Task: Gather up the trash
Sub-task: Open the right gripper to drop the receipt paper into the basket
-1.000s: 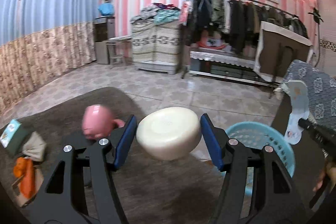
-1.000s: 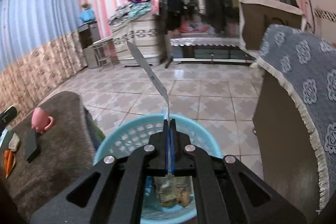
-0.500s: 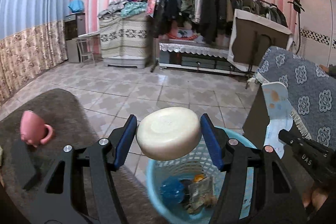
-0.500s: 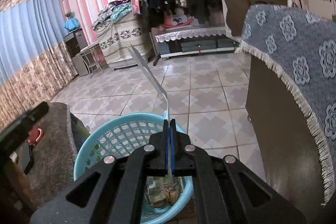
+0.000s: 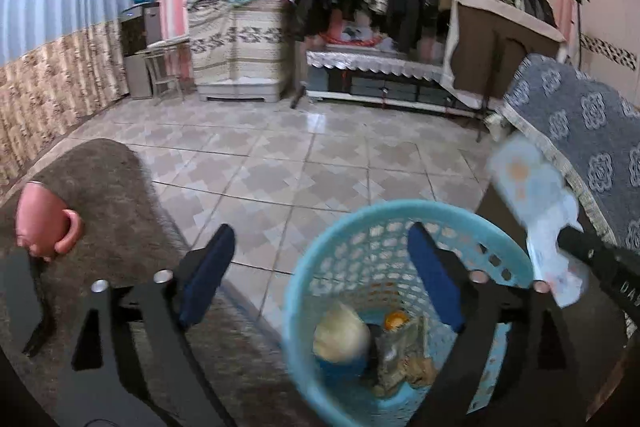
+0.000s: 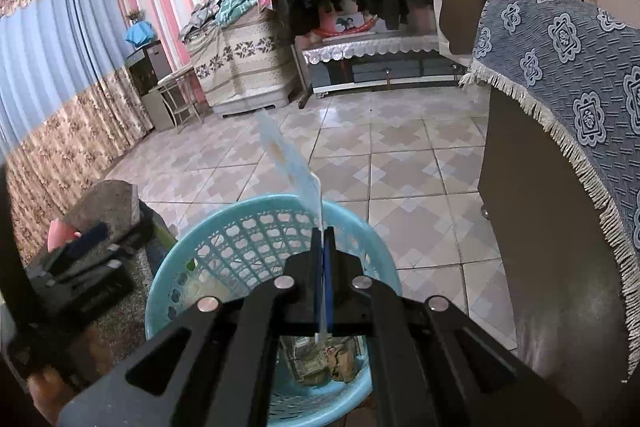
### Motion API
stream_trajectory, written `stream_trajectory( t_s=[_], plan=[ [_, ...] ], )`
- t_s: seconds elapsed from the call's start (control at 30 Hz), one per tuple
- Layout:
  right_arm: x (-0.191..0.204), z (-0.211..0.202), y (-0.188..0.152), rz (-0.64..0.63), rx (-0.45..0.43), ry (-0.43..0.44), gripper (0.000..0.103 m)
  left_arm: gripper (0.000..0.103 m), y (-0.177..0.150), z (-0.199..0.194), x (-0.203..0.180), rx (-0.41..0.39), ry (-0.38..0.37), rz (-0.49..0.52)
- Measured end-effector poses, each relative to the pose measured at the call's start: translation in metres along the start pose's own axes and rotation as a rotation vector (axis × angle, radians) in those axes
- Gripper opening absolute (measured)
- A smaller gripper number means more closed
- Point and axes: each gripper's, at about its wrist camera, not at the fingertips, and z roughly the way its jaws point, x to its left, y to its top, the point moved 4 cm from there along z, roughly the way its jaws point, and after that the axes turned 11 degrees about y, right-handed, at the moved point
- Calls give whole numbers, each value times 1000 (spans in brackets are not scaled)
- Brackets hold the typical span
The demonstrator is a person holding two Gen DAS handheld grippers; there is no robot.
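Over the blue basket [image 5: 400,227] on the tiled floor, the left gripper [image 5: 320,275] has its jaws opening with nothing between them; a pale round lump [image 5: 340,335] lies inside the basket on the other scraps. Just beside it, above the basket's rim, the right gripper [image 6: 323,267] is pinched tight on a thin paper wrapper [image 6: 288,163] that stands up past the tips. To drop it well, I'd bring those tips squarely over the basket's middle before letting go, since light paper drifts.
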Motion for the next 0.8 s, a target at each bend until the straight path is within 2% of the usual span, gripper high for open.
stream_trajectory(
  t_s=[0.13, 0.23, 0.4, 0.73, 0.8],
  plan=[
    [14, 7, -3, -25, 16, 4, 1, 96, 5, -15, 33, -38, 88, -19],
    [27, 14, -6, -56, 30, 0, 1, 97, 8, -25, 50, -56, 120, -33],
    [38, 27, -9, -90, 51, -20, 1, 97, 14, -31, 63, -65, 108, -72],
    [35, 47, -17, -87, 95, -48, 3, 97, 13, -30, 65, -67, 120, -62],
    [33, 46, -17, -84, 97, -52, 8, 97, 12, -29, 67, -66, 122, -61]
  ],
)
